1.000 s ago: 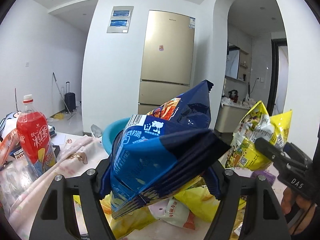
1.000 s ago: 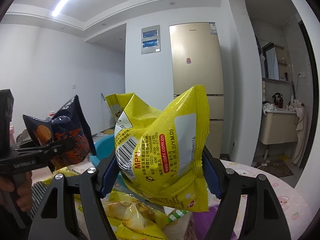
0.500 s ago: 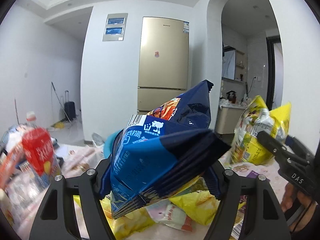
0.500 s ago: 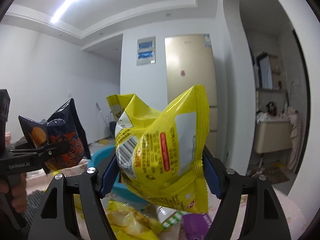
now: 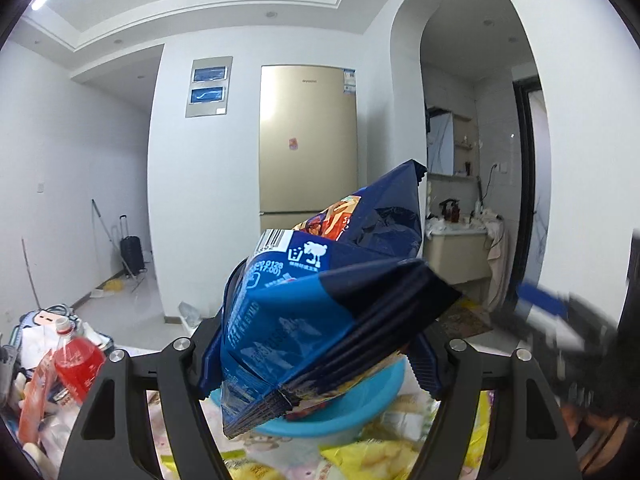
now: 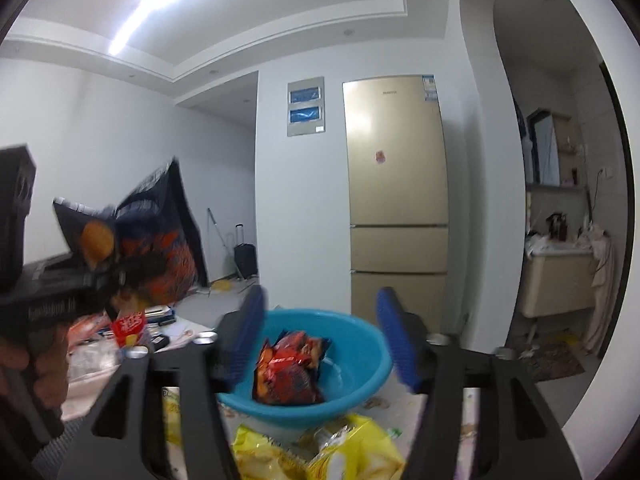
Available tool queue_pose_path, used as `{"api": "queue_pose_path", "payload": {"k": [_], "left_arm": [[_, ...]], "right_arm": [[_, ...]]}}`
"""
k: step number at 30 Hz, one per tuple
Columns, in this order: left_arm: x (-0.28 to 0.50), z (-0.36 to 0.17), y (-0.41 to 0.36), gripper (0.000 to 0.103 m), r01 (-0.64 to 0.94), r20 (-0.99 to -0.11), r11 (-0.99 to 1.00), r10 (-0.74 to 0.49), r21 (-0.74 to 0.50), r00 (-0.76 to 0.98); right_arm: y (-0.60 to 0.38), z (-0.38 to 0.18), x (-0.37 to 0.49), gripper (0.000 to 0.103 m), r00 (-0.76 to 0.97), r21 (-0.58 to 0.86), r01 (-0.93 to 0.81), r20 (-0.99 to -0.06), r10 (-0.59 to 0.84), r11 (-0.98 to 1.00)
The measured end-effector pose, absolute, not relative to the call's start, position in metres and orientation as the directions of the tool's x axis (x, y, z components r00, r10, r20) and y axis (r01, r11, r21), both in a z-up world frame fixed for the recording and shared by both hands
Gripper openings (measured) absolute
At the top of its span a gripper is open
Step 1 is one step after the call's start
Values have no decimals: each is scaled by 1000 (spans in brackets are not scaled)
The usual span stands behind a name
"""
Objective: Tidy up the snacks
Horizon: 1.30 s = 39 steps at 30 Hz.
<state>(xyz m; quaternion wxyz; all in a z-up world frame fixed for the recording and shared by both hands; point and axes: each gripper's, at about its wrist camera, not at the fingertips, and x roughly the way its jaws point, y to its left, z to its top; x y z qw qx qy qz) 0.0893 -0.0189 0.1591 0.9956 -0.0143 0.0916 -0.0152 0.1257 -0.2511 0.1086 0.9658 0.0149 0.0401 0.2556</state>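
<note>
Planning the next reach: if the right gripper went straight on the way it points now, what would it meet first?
Probably the blue basin or the red snack bag in it, just below the opening, empty right gripper; depth is unclear, so it might pass over them.

The blue chip bag [image 5: 320, 320] fills the middle of the left wrist view and hides most of the blue basin [image 5: 360, 412] behind it; only a strip of rim shows at about 5 o'clock. At 3 o'clock the right tongs [image 5: 552, 312] are a blur. In the right wrist view the dark bag at 9 o'clock is smeared, its print unreadable. The yellow packets [image 6: 340, 452] at 6 o'clock are cut by the bottom edge. The red bottle [image 5: 76, 364] is partly hidden.
</note>
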Motion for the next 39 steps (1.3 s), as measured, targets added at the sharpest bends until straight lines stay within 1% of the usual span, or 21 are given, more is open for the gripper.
{"api": "queue_pose_path", "payload": {"k": [1, 2, 4, 7, 8, 11, 13, 16, 18, 19, 20, 22, 25, 28, 30, 33, 35, 39], "left_arm": [[91, 163, -18, 76, 42, -173, 998, -50, -49, 984], [93, 168, -18, 76, 61, -164, 996, -72, -70, 984], [100, 174, -19, 76, 85, -153, 991, -100, -99, 983], [115, 183, -22, 76, 96, -156, 989, -114, -116, 981], [119, 186, -22, 76, 100, -158, 988, -118, -118, 980], [127, 187, -20, 76, 122, -151, 984, -142, -133, 978], [129, 179, -13, 76, 132, -147, 980, -154, -151, 977], [139, 171, 0, 76, 111, -182, 980, -141, -166, 973], [146, 168, 14, 76, 101, -200, 971, -145, -216, 969], [148, 166, 20, 76, 105, -206, 965, -156, -242, 966], [150, 165, 25, 76, 105, -208, 961, -160, -256, 965], [153, 164, 30, 76, 88, -215, 964, -144, -250, 966], [159, 161, 31, 76, 68, -235, 969, -125, -238, 964], [161, 159, 32, 76, 78, -248, 968, -138, -238, 959], [162, 158, 34, 76, 80, -254, 969, -141, -235, 957], [165, 162, 38, 76, 85, -255, 967, -147, -239, 956], [166, 162, 40, 76, 87, -257, 966, -150, -242, 955], [168, 163, 44, 76, 90, -258, 964, -156, -250, 953]], "right_arm": [[-257, 103, 126, 101, 859, 70, -503, -70, 508, 861], [-260, 99, 126, 103, 851, 77, -515, -74, 520, 854], [-263, 87, 129, 103, 848, 50, -517, -108, 520, 854], [-268, 68, 130, 103, 877, -53, -457, -192, 440, 888], [-273, 60, 129, 103, 877, -57, -454, -206, 435, 889], [-293, 43, 133, 103, 864, -29, -443, -279, 418, 896], [-314, 28, 129, 103, 871, -27, -415, -302, 388, 910], [-350, 9, 133, 103, 865, 13, -363, -368, 342, 932], [-371, 0, 139, 103, 865, 33, -310, -406, 296, 950], [-381, -5, 142, 103, 857, 65, -278, -434, 278, 958], [-389, -6, 143, 103, 849, 105, -268, -443, 286, 958], [-393, -8, 138, 103, 828, 204, -317, -417, 375, 926], [-372, -4, 131, 103, 789, 231, -418, -388, 477, 879], [-348, -5, 138, 103, 730, 269, -475, -410, 546, 838], [-334, -7, 137, 103, 719, 259, -485, -426, 550, 835], [-311, -11, 131, 103, 703, 176, -515, -474, 531, 839], [-304, -12, 128, 103, 684, 171, -545, -475, 554, 821], [-286, -19, 132, 103, 691, 100, -524, -531, 491, 846]]}}
